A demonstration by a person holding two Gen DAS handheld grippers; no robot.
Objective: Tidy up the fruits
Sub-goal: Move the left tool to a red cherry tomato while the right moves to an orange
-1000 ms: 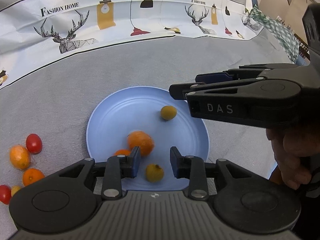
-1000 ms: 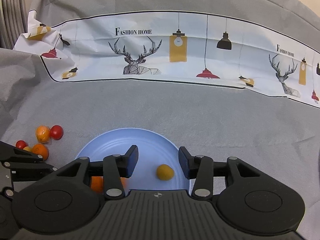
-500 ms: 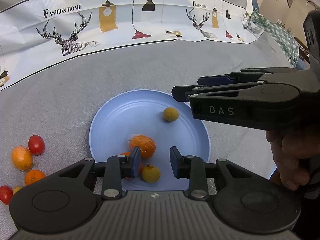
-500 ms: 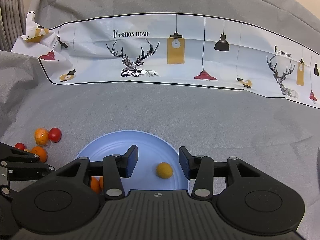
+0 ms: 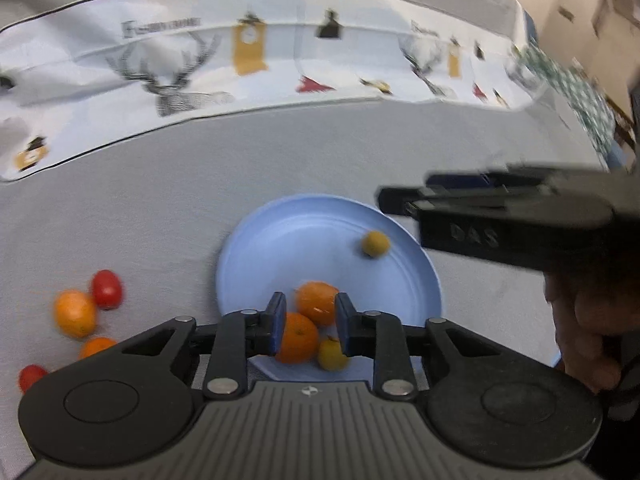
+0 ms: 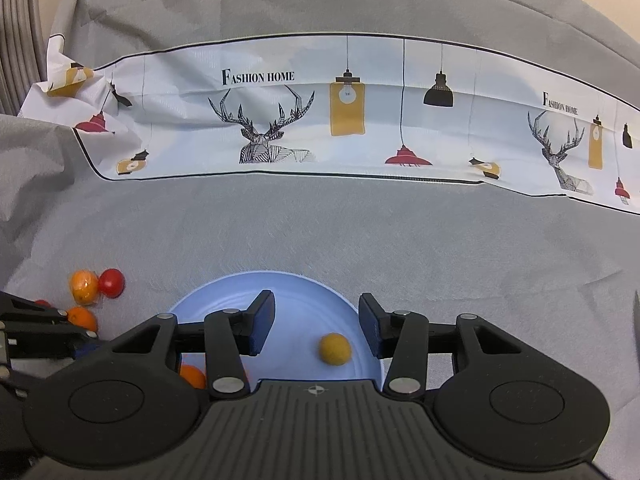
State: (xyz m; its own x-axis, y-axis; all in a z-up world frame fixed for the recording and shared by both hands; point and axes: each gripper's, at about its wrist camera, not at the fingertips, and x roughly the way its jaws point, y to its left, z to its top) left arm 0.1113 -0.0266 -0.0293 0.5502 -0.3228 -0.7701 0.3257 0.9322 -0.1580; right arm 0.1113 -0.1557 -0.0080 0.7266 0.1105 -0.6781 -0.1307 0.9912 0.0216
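- Left wrist view: your left gripper is hovering over the near rim of the blue plate with its jaws parted and nothing pinched — the two oranges and the small yellow fruit are only showing through the gap.
- The picture is smearing, so you are probably moving; dipping now risks knocking the near orange into its neighbour and rolling one off the plate's shallow lip.
- Your right gripper is crossing over the plate's far edge, and a swing toward it could clip your left tool.
- Counting here: one plate; on it, two oranges, one yellow fruit and one round yellow-brown fruit apart at the far side. On the grey cloth to the left — two orange fruits and two red tomatoes, well apart from the plate.
- Right wrist view: your right gripper is standing released, empty, above the plate, the yellow-brown fruit lying below the gap.
- Closing blindly could squirt that round fruit sideways.
- Counting here: two loose orange fruits, one whole tomato plus a red sliver I cannot identify.
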